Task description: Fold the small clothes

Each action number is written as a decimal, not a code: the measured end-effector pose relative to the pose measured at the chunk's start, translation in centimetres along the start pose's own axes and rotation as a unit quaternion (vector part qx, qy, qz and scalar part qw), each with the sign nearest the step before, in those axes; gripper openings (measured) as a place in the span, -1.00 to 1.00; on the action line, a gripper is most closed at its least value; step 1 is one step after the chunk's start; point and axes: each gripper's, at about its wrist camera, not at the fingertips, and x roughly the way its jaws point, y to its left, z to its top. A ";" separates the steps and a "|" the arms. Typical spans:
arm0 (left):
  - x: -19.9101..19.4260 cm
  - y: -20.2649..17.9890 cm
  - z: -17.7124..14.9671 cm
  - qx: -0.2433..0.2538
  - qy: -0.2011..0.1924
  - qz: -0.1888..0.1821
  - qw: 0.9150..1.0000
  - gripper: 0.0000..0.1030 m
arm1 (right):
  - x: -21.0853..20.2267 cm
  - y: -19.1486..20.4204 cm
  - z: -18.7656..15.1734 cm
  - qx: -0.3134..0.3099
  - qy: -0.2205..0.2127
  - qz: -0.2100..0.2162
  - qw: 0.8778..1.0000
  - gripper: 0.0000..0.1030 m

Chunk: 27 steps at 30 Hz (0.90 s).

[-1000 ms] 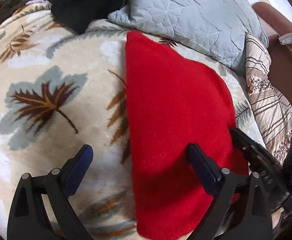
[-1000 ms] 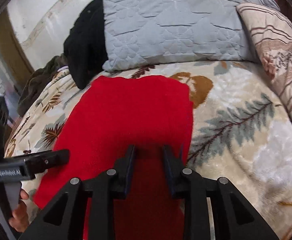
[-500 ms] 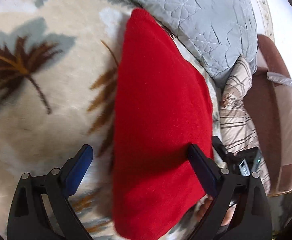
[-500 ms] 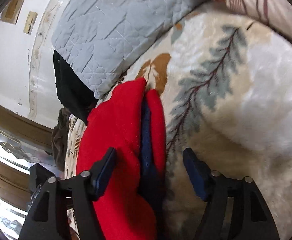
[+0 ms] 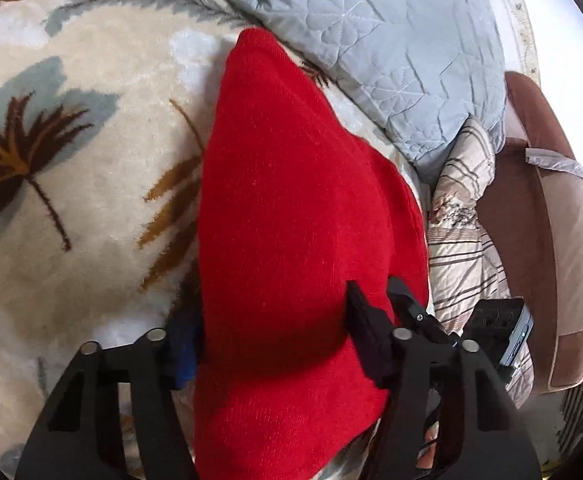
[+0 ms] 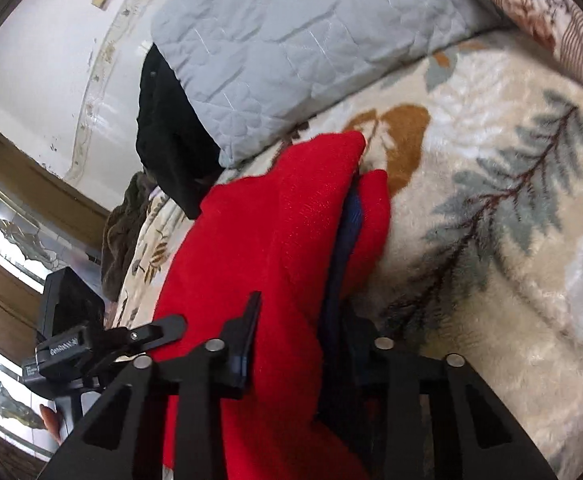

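Red knit garment [image 5: 299, 216] lies folded on a cream blanket [image 5: 71, 200] with leaf and fern print; the blanket covers a bed. Far corner of the garment reaches almost to the grey quilted pillow [image 5: 391, 48].

Left gripper [image 5: 269, 344]: fingers straddle the near end of the garment, one at each long edge. Blue-padded finger [image 5: 183, 348] presses against the garment's left edge, black finger [image 5: 367, 332] sits on the red fabric toward the right edge. Gap between them is filled by the cloth; they are closed in on the garment across its width.

Right gripper [image 6: 291, 344] seen from its own camera: fingers stand either side of a raised ridge of red cloth, a dark blue layer [image 6: 347, 240] showing inside the fold. Left finger [image 6: 247, 340] lies against the red fabric; the other finger is largely hidden behind the cloth. The grip looks clamped on the folded edge.

Each gripper shows in the other's view, at the garment's opposite side.

Around: black cloth [image 6: 167, 140] beside the grey pillow, striped floral pillow [image 5: 463, 216] to the right, brown padded chair [image 5: 539, 208] beyond it, white wall [image 6: 59, 40] behind the bed
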 end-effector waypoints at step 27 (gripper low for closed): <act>-13.3 3.7 -9.0 0.098 -0.098 0.074 0.988 0.35 | -5.5 7.8 -11.7 -0.030 -0.063 -0.034 0.997 0.01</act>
